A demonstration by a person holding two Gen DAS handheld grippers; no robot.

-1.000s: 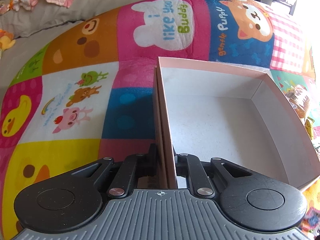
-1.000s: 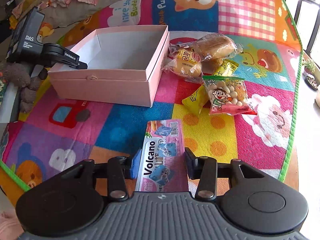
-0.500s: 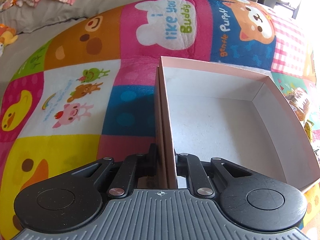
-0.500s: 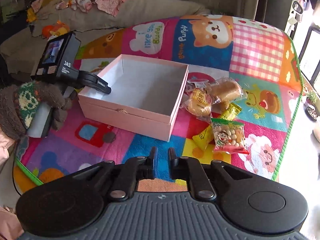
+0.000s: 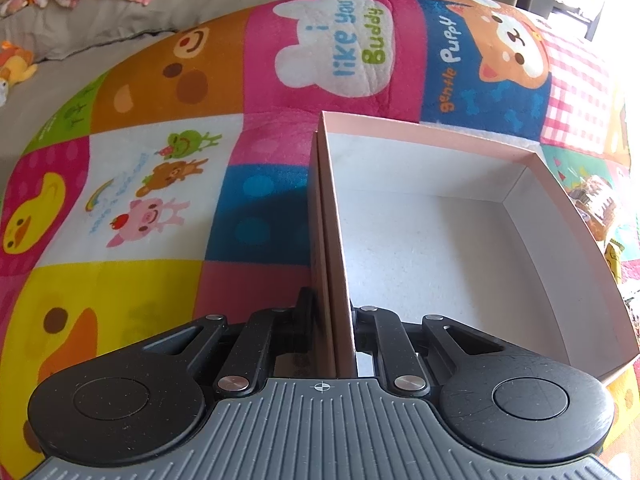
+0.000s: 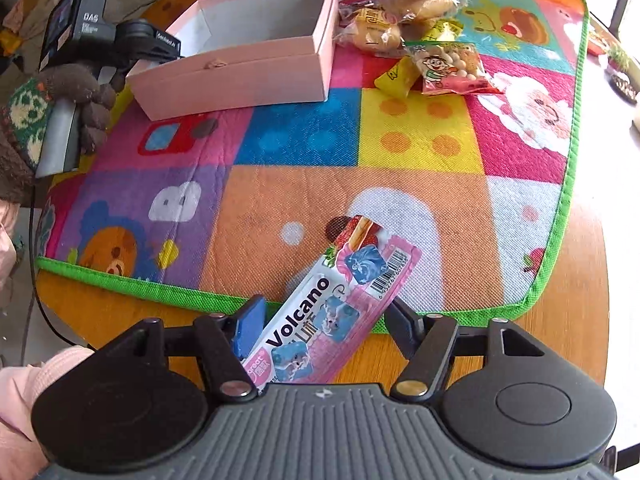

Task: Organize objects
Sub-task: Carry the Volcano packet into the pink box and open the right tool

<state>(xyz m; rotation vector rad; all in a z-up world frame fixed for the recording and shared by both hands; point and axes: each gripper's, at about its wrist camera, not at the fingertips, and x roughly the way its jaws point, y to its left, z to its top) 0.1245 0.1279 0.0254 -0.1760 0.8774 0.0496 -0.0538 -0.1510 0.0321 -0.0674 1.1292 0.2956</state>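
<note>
Near the mat's edge, the right gripper brackets the wafer pack unclenched; next, clench and carry to the box, whose wall the left gripper pinches.

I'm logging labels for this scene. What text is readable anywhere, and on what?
"i like you Buddy": white bear patch of the play mat.
"gentle Puppy": blue dog patch.
"Volcano": pink snack box between the right gripper's fingers.
"DAS": black device on the left gripper.
Box barcode digits, small print, snack bag lettering: too small to read.
</note>
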